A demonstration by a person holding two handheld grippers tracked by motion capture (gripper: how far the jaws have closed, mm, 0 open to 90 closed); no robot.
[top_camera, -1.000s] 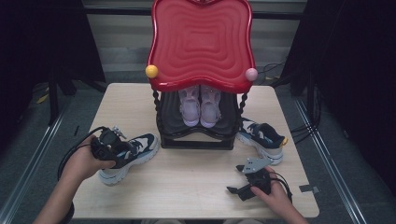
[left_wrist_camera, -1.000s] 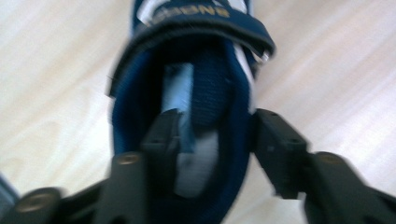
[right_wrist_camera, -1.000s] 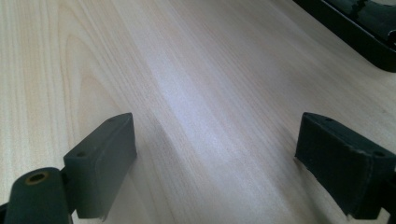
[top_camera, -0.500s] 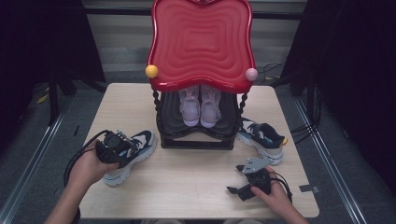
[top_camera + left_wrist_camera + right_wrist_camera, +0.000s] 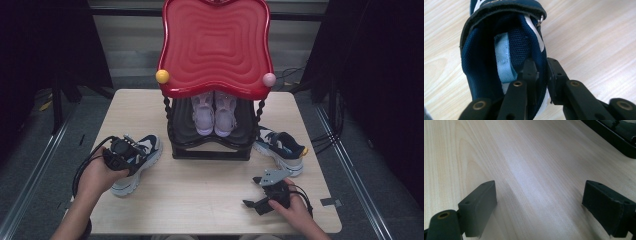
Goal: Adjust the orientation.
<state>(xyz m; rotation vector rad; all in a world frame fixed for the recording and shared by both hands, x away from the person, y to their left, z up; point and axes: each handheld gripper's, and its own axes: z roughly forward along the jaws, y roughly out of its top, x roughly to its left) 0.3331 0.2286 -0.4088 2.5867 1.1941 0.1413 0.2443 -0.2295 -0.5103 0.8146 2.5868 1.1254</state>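
A navy, white and grey sneaker (image 5: 142, 162) lies on the left of the wooden table (image 5: 200, 200). In the left gripper view its navy lining and pale blue tongue (image 5: 501, 57) show close up. My left gripper (image 5: 541, 67) is shut on the sneaker's collar wall, one jaw inside the opening and one outside. Its jaws have just been easing open a little, with the collar still pinched between them. From above, the left gripper (image 5: 131, 150) sits over the heel. The right gripper (image 5: 252, 192) rests near the front right edge, and in its own view the right gripper (image 5: 539, 195) is open over bare wood.
A black shoe rack with a red wavy top (image 5: 215, 45) stands at table centre, and a pink pair of shoes (image 5: 215, 112) sits on its shelf. The matching navy sneaker (image 5: 280, 147) lies right of the rack. The rack's base (image 5: 614, 132) shows ahead of the right gripper.
The left gripper has edged a little right onto the sneaker's heel and its jaws have narrowed on the collar. The right hand and its gripper have stayed where they were.
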